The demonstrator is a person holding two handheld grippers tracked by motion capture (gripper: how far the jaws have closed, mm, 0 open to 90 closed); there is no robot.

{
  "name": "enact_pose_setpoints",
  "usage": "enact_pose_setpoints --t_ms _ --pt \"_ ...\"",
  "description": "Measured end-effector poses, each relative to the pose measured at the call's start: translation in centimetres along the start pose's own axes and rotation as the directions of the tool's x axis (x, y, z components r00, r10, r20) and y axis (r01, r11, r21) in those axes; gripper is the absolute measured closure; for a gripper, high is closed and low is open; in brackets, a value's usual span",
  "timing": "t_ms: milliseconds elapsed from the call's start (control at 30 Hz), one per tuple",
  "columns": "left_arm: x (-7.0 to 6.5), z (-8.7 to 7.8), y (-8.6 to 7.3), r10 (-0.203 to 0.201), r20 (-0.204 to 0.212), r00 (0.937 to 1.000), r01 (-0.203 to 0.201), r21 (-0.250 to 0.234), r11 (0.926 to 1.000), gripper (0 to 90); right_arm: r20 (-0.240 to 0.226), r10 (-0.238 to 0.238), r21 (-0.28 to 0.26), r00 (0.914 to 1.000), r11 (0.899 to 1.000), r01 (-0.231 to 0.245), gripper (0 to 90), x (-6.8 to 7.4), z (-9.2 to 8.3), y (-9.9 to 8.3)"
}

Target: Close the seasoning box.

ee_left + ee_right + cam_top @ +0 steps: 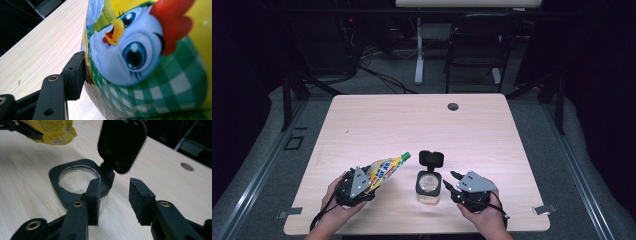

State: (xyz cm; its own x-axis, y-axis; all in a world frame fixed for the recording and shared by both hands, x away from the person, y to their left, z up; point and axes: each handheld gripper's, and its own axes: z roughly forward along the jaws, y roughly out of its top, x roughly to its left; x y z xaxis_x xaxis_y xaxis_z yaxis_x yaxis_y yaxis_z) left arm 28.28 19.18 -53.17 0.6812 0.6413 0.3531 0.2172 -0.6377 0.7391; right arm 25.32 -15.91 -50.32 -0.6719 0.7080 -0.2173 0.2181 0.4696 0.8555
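Left gripper [368,181]: clamped on pouch [384,168], nozzle aimed at 2 o'clock.
Right gripper [451,182]: jaws apart, nothing held.
Jar [428,186]: lid [431,158] flipped open toward 12 o'clock.

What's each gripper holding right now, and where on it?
The left gripper grips the yellow pouch around its wide lower body, green cap pointing away. The right gripper holds nothing; its jaws stand open beside the jar.

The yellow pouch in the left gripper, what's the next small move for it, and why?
Probably carry the pouch toward the jar and tip its green cap over the opening. The left gripper holds the pouch off the table, the jar's black lid stands flipped open, and the right gripper, jaws apart, sits beside the jar.
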Motion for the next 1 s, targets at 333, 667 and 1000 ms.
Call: enact_pose_setpoints --t_ms 333,667,1000 --pt "0.1 -0.4 0.6 0.056 -0.035 0.9978 -0.055 0.023 0.9982 40.7 -0.004 -0.151 0.018 0.9885 0.988 0.151 64.6 1.4 -0.7 2.4" --pt "0.8 -0.7 1.2 0.107 -0.076 0.9913 -0.104 0.049 0.9934 40.8 0.056 -0.280 0.010 0.9584 0.960 0.280 65.1 2.7 -1.0 2.7" --pt "0.7 -0.4 1.8 0.207 -0.117 0.9712 -0.199 0.078 0.9769 40.8 0.066 -0.328 0.004 0.9426 0.945 0.328 62.9 3.6 -0.7 2.4"
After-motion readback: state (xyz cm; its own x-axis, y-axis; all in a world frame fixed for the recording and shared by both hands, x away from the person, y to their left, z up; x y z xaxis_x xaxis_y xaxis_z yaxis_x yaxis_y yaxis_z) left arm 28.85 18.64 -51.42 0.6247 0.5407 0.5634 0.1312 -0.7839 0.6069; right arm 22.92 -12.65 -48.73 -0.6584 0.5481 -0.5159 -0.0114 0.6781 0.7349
